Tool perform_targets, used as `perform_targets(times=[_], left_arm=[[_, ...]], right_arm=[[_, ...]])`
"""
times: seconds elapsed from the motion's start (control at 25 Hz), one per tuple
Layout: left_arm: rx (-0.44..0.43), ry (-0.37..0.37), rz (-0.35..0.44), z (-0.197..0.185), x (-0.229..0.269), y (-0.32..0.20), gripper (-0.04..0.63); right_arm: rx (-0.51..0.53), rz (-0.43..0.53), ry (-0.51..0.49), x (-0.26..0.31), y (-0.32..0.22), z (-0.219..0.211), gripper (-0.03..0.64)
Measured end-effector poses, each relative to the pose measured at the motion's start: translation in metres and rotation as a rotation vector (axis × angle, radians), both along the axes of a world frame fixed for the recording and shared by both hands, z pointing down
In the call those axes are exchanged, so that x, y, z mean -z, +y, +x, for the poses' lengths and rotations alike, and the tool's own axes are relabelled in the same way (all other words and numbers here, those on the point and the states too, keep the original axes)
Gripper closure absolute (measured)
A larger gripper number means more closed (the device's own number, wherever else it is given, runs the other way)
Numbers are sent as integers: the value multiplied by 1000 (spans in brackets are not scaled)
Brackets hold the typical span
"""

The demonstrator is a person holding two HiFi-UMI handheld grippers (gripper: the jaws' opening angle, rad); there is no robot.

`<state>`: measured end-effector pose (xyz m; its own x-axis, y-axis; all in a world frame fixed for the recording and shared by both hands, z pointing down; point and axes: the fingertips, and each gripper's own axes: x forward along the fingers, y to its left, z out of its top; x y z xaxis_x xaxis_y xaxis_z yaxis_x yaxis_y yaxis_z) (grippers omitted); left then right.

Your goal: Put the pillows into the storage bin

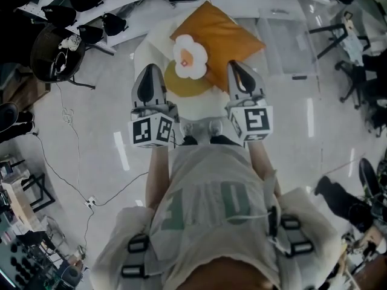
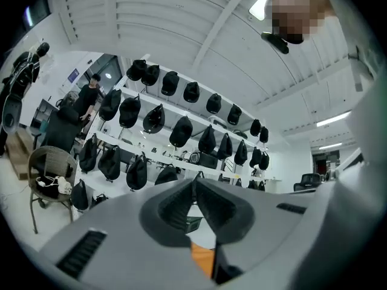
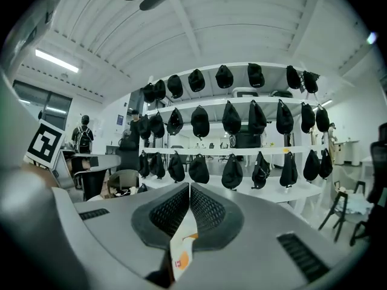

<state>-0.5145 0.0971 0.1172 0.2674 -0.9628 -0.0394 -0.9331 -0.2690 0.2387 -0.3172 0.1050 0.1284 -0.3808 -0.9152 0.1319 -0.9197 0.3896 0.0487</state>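
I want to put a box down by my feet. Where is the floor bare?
Bare floor lies left of the pillows, up to the wicker chair, and right of the clear bin, before the office chair. Straight ahead is crowded with the pillows and bin.

Lab with shelves (image 3: 242, 153) of black caps (image 3: 231, 116)

The pale glossy floor (image 1: 109, 132) carries a wicker chair (image 1: 51, 56) at ten o'clock, a cable (image 1: 66, 162) running to a power strip (image 1: 91, 203) at eight, a clear bin (image 1: 284, 41) at one, and office chairs (image 1: 354, 71) at three.
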Motion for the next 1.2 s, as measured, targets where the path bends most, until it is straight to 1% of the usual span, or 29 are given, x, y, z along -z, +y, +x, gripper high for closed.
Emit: perform_targets(times=[0.08, 0.16, 0.24, 0.28, 0.32, 0.4, 0.48, 0.6, 0.68, 0.72, 0.8, 0.92, 1.04, 1.12, 1.2], left_arm=[[-15, 41, -13, -2, -4, -2, 578], [-48, 108, -44, -2, -12, -8, 478], [-75, 216, -95, -3, -28, -16, 393], [-79, 280, -128, -4, -39, -19, 370], [-75, 345, -164, -6, -55, -23, 359], [-56, 462, -249, -11, -101, -34, 357], [-33, 551, -346, -14, -167, -53, 357], [-1, 676, -462, -13, -270, -83, 357], [-4, 735, -497, -11, -330, -98, 356], [-12, 753, -510, -10, -361, -107, 352], [-8, 774, -555, -14, -426, -123, 344], [41, 818, -636, -21, -521, -132, 334], [58, 844, -702, -11, -606, -129, 331], [67, 880, -741, 2, -652, -131, 329], [86, 939, -772, 6, -687, -134, 328]], right_arm=[[6, -15, -12, -5, -1, -1, 607], [26, -50, -60, -11, -5, -6, 592], [50, -111, -144, -24, -12, -11, 385], [55, -150, -203, -32, -16, -12, 346], [53, -191, -268, -43, -20, -12, 330], [26, -281, -390, -76, -33, -10, 322], [-5, -368, -489, -124, -53, -7, 322], [-15, -485, -576, -212, -80, -10, 322], [-25, -543, -597, -277, -89, -13, 322], [-36, -571, -605, -311, -92, -15, 322], [-66, -640, -630, -375, -102, -23, 322], [-102, -746, -663, -466, -107, -34, 319], [-139, -820, -696, -551, -102, -31, 318], [-162, -851, -676, -597, -104, -21, 319], [-186, -856, -594, -631, -110, -16, 319]])
